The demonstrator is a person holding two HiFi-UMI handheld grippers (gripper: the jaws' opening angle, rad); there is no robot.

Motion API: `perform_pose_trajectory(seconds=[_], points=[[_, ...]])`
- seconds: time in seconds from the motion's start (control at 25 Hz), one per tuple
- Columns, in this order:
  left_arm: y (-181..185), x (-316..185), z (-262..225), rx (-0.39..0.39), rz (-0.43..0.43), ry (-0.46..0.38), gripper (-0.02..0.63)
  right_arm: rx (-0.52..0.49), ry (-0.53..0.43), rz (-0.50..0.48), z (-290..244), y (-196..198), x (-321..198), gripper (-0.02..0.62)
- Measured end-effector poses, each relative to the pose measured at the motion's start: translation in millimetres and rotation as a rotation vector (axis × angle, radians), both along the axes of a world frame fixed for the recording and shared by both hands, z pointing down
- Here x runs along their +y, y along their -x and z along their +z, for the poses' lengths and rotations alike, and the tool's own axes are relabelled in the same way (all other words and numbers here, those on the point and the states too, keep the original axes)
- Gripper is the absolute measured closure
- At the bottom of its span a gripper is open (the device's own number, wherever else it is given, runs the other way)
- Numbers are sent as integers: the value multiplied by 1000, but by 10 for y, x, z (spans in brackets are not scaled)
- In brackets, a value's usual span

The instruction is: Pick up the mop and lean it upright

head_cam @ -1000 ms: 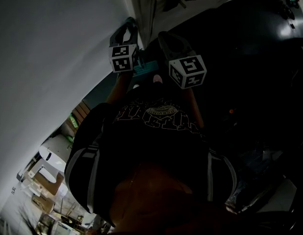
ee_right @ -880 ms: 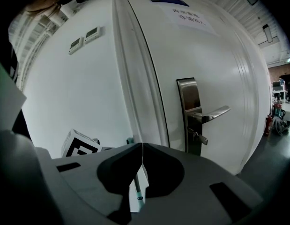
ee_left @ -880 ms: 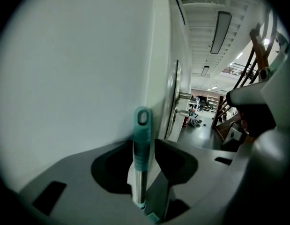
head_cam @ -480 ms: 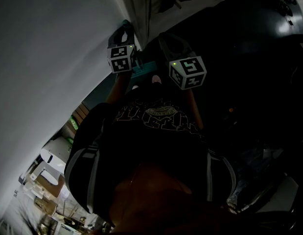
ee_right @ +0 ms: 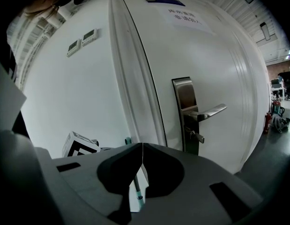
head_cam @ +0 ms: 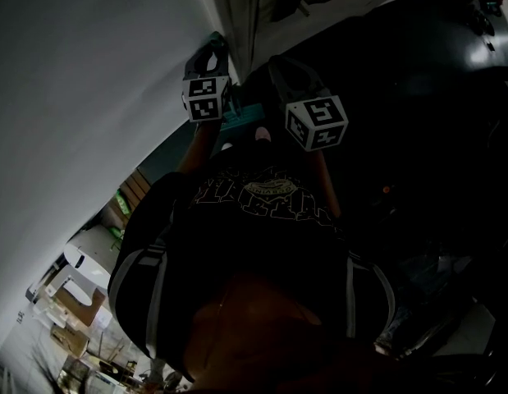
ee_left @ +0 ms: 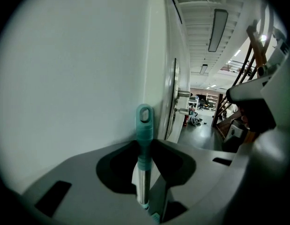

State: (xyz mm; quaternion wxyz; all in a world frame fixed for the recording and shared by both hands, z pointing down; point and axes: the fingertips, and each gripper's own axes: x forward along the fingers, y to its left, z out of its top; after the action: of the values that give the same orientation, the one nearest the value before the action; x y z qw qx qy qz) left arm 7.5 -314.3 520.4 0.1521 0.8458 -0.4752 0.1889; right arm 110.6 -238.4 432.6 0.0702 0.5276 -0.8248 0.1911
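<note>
Left gripper [ee_left: 145,146]: jaws apart, they've just been closing in, one mop handle [ee_left: 145,121] standing upright in the notch between them. I see a sliver of wall on the handle's left side, so I don't read it as clamped. Right gripper [ee_right: 142,145]: jaws together, tips meeting in a thin seam, nothing in them. It sits just right of the left one; in its view I get that same handle beyond the tips and one of the marker cubes [ee_right: 79,146] to the left. Head view shows two cubes [head_cam: 206,98] [head_cam: 317,123], one per gripper, both grippers pointing at the far wall. The handle's teal cap with its hang-hole is up, close against the white wall [ee_left: 79,78], left of the door frame; can't tell whether it touches. Mop head isn't in any view. Further right: one white door [ee_right: 219,69], one lever handle [ee_right: 208,111], one paper sign [ee_right: 184,17] near its top. Two small panels [ee_right: 73,47] [ee_right: 90,35] on the wall, left of the frame.
</note>
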Motion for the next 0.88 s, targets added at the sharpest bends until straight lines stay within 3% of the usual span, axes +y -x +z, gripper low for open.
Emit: perform_pose_trajectory(seconds=[0.88], points=[[68,552,-87,2,7,-36,462,4,-11,-78,5,258,182,575]])
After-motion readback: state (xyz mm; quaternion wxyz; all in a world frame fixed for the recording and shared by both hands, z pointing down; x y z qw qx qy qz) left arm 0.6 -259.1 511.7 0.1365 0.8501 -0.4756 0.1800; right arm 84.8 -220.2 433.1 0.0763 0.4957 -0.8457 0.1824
